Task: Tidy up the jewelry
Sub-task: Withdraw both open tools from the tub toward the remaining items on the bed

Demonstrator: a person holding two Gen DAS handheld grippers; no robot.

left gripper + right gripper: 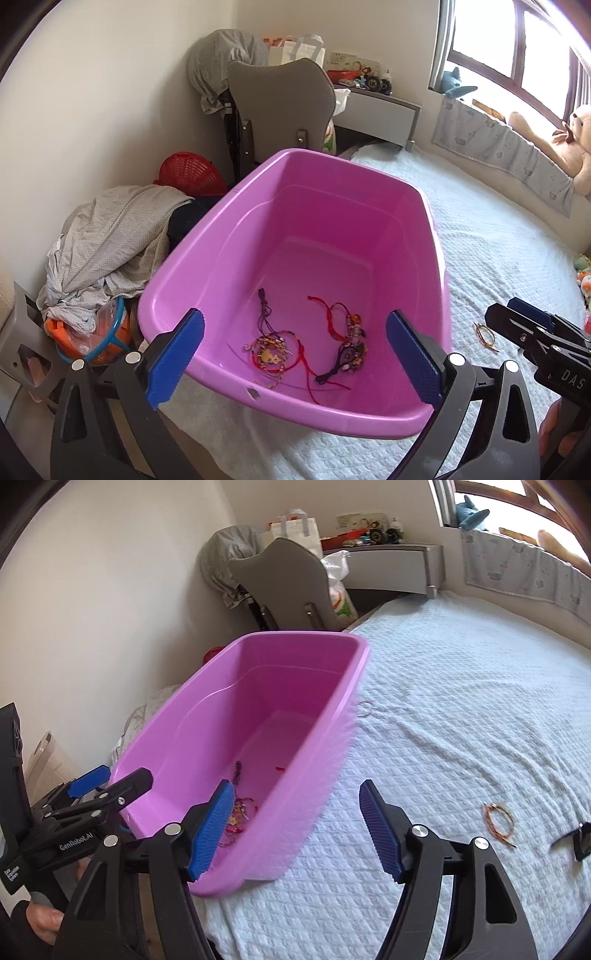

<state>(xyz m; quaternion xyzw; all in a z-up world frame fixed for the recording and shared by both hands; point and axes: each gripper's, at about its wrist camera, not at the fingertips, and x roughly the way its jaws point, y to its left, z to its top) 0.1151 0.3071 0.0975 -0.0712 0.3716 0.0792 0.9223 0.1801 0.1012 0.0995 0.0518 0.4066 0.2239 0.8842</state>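
Note:
A pink plastic tub point(221, 236) sits on the bed's left edge. On its floor lie a colourful beaded bracelet with red cord point(273, 350), a dark purple beaded bracelet point(347, 343) and a thin purple cord point(264, 306). My left gripper point(295, 356) hangs open over the tub's near end, with nothing between its blue pads. My right gripper point(297, 830) is open over the tub's right wall point(325, 746) and the bedspread, also empty. An orange bracelet point(500, 819) lies on the bedspread to its right. A thin ring-shaped piece point(365, 707) lies beside the tub's far right wall.
A white quilted bedspread point(461, 709) covers the bed. A small black object point(580, 840) lies at the far right. Left of the tub are a heap of clothes point(110, 236), a red basket point(192, 173) and a grey chair point(280, 107). Plush toys point(576, 147) sit by the window.

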